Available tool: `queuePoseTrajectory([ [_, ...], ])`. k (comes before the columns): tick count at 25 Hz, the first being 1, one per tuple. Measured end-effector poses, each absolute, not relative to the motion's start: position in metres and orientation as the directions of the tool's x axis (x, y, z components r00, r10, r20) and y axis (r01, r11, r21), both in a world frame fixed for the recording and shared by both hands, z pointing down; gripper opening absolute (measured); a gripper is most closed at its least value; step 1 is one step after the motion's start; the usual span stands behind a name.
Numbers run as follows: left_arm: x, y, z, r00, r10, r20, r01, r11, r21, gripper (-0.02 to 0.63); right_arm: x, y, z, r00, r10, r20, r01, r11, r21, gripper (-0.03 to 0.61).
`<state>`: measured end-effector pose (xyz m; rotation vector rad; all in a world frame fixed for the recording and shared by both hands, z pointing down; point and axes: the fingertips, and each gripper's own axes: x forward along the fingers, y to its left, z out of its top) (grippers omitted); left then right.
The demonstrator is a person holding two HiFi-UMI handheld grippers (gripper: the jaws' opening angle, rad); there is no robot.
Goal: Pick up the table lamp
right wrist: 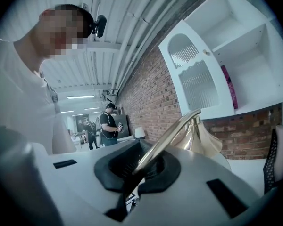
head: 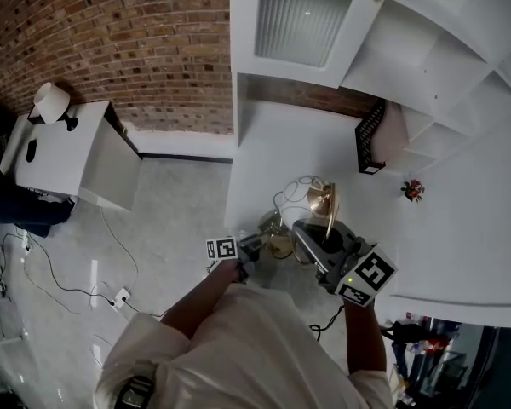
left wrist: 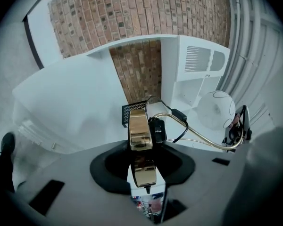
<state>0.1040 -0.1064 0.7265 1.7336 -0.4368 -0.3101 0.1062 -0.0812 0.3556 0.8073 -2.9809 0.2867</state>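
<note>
**Two grips on one lamp: lift as a pair**

Both tools are biting. Your left gripper (head: 254, 245) is pinching the gold base (left wrist: 140, 131) of the lamp (head: 322, 201) between its pads. A black fitting (left wrist: 156, 130) sits just right of its tips. Your right gripper (head: 311, 239) is pressed together on the thin gold stem (right wrist: 167, 139), which runs up and away from its jaws to the shade (right wrist: 203, 138). The lamp hangs between the two tools, over the near edge of the table (head: 460, 216). Whether it is clear of the top I cannot tell.

The stem grip looks the weaker one, since round, slick metal in a narrow pinch may twist. Let the left tool carry the weight and the right one only steady. Raise both at one pace, hold the gap between them constant, and do not roll either wrist. Mind the cord (left wrist: 184, 127) looping beyond the left tips, which could drag or snag as you go.
</note>
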Motion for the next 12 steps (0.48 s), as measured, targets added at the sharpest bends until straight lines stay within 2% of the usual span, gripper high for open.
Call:
queuePoseTrajectory([
  [12,0.120,-0.022,0.729,0.870,-0.489,0.062,-0.169,-0.178,0.969,0.149,0.131,0.008,0.357,-0.896,-0.441,0.058,-0.444,0.880,-0.168,0.014],
])
